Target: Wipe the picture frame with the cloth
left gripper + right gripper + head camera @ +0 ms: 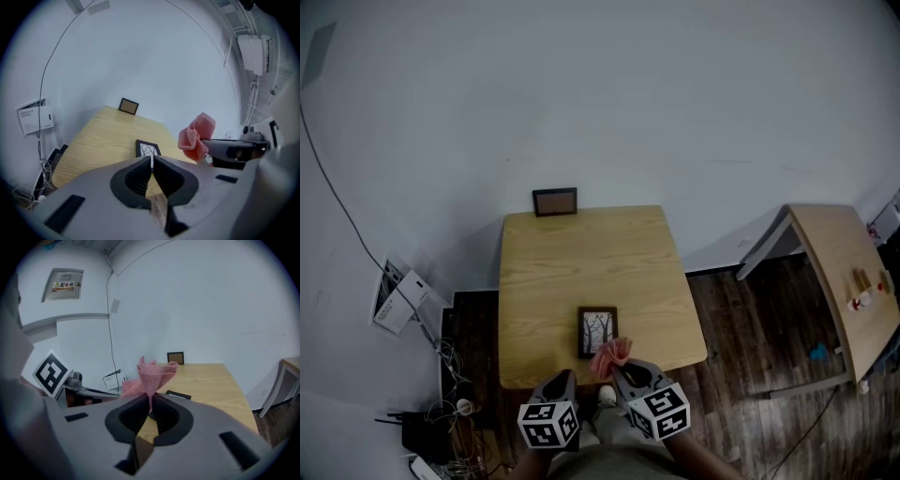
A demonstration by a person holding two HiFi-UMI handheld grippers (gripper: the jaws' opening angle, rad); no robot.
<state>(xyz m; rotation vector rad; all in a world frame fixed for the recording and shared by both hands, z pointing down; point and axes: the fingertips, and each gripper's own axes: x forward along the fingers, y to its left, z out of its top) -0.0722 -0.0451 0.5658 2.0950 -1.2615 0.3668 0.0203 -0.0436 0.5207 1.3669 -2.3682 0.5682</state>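
A small black picture frame (597, 331) with a tree drawing lies flat near the front edge of the wooden table (581, 253). Just in front of it a pink cloth (610, 357) hangs bunched in my right gripper (622, 367), which is shut on it. In the right gripper view the cloth (152, 373) stands up from the closed jaws, with the frame (178, 394) beyond. My left gripper (567, 378) hovers beside it at the table's front edge. In its own view the left gripper (152, 160) is shut and empty, with the frame (148, 149) ahead and the cloth (197, 136) to the right.
A second dark frame (555, 201) leans against the wall at the table's far edge. Another wooden table (839, 272) with small items stands at the right. Papers, a box (401, 300) and cables lie on the dark floor at the left.
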